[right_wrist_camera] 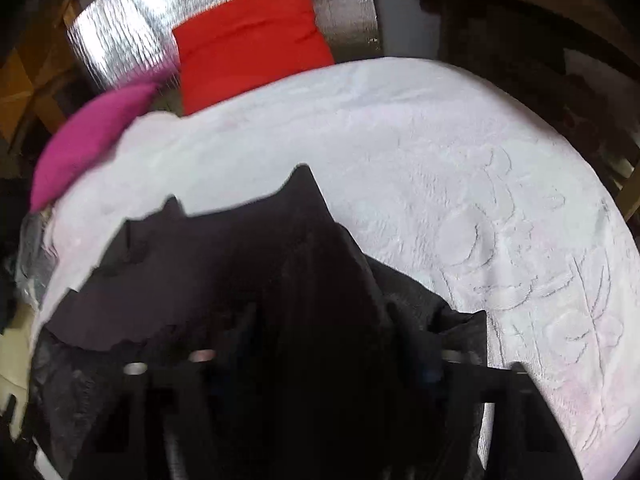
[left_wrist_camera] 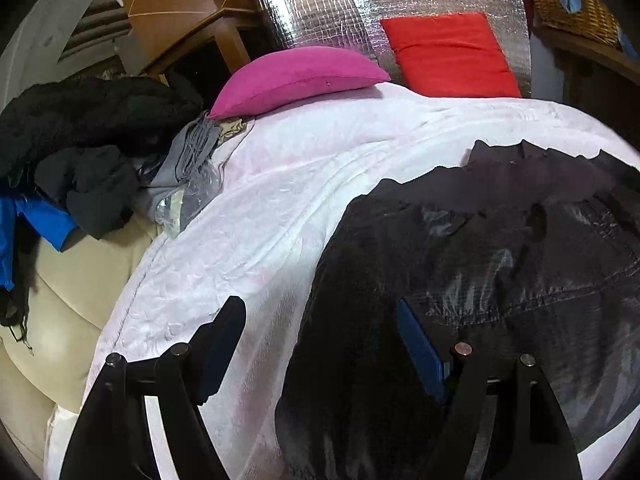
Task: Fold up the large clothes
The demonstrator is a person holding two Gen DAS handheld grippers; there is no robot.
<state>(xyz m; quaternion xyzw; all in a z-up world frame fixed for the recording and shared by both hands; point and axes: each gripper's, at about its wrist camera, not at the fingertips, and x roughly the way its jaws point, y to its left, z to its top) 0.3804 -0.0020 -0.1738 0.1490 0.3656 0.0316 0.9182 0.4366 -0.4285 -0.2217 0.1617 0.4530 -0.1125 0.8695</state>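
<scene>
A large dark garment (left_wrist_camera: 500, 264) lies spread on the white bed cover (left_wrist_camera: 260, 208), its ragged far edge towards the pillows. My left gripper (left_wrist_camera: 320, 308) hovers over the garment's left edge, its jaws wide open; the black left finger (left_wrist_camera: 224, 340) is over white cover and the blue-padded right finger (left_wrist_camera: 420, 352) over dark cloth. The right wrist view is blurred. There, the same garment (right_wrist_camera: 224, 272) bunches up into a peak between the fingers of my right gripper (right_wrist_camera: 320, 360), which looks shut on the cloth. Its pads are lost in the dark fabric.
A pink cushion (left_wrist_camera: 296, 76) and a red cushion (left_wrist_camera: 452, 56) rest at the head of the bed against a silver foil panel (left_wrist_camera: 320, 12). A heap of dark clothes (left_wrist_camera: 88, 152) and grey cloth (left_wrist_camera: 188, 160) sits left, over a beige seat (left_wrist_camera: 72, 280). A wicker basket (left_wrist_camera: 572, 4) stands far right.
</scene>
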